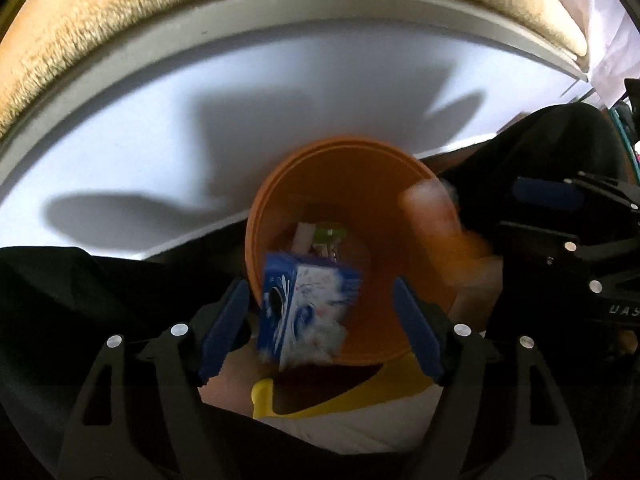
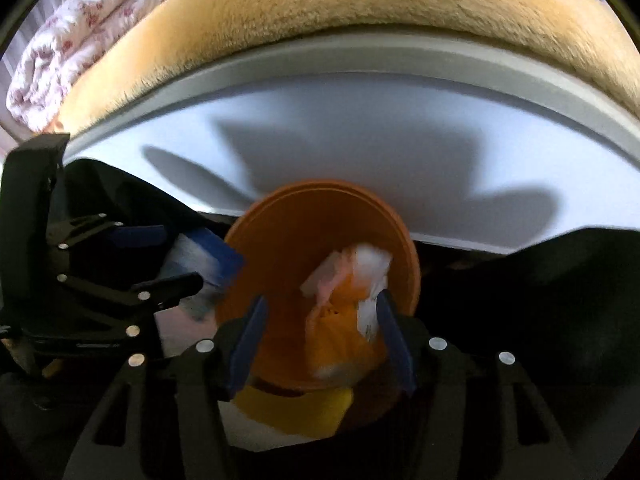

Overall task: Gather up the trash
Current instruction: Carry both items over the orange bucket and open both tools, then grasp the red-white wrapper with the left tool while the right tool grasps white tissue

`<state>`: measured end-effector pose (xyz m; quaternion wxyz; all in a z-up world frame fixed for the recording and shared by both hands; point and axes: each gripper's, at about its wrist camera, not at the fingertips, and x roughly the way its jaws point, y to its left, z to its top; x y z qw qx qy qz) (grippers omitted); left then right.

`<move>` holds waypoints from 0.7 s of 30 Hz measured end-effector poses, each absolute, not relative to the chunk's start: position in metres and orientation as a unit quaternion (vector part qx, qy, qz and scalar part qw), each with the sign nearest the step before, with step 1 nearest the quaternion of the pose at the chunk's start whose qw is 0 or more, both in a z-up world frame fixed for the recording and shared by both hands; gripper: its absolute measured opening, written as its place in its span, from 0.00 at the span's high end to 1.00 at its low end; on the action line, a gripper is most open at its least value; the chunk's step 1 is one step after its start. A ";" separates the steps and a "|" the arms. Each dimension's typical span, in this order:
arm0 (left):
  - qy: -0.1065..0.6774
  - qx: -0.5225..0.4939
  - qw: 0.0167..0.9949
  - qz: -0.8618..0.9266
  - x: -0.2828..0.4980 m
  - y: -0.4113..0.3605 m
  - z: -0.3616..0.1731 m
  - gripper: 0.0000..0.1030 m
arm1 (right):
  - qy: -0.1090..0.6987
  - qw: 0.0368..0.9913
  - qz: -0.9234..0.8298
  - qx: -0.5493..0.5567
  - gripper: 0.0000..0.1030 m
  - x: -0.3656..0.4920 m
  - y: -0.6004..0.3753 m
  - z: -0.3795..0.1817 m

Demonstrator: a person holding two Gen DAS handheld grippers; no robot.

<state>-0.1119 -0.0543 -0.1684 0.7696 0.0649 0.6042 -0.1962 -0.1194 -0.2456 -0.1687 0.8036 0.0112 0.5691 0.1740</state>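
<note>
An orange bin (image 1: 360, 208) stands open in front of a white bed frame; it also shows in the right wrist view (image 2: 304, 240). My left gripper (image 1: 320, 324) is open, and a blue and white carton (image 1: 304, 304) sits blurred between its fingers over the bin's rim, touching neither. My right gripper (image 2: 320, 340) is open, with a blurred orange and white wrapper (image 2: 348, 304) between its fingers over the bin. Some trash (image 1: 320, 236) lies in the bin's bottom. The right gripper (image 1: 560, 216) shows at the right of the left wrist view, the left gripper (image 2: 120, 264) at the left of the right wrist view.
A white bed frame (image 1: 160, 128) with a tan fuzzy blanket (image 1: 200, 8) runs behind the bin. A yellow object (image 1: 320, 400) lies under the bin's near side. Dark cloth (image 1: 60, 300) flanks both sides. A floral quilt (image 2: 72, 40) lies folded at the far left.
</note>
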 end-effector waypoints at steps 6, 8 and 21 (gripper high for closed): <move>0.590 0.072 0.781 -0.192 -0.116 -0.058 -0.160 0.25 | 0.553 0.816 0.169 0.021 0.45 -0.124 -0.252 -0.158; 0.585 0.076 0.784 -0.191 -0.117 -0.061 -0.156 0.25 | 0.549 0.819 0.166 0.025 0.45 -0.126 -0.254 -0.154; 0.449 0.054 0.880 -0.147 -0.075 -0.018 -0.046 0.18 | 0.452 0.870 0.186 0.066 0.39 -0.121 -0.284 -0.062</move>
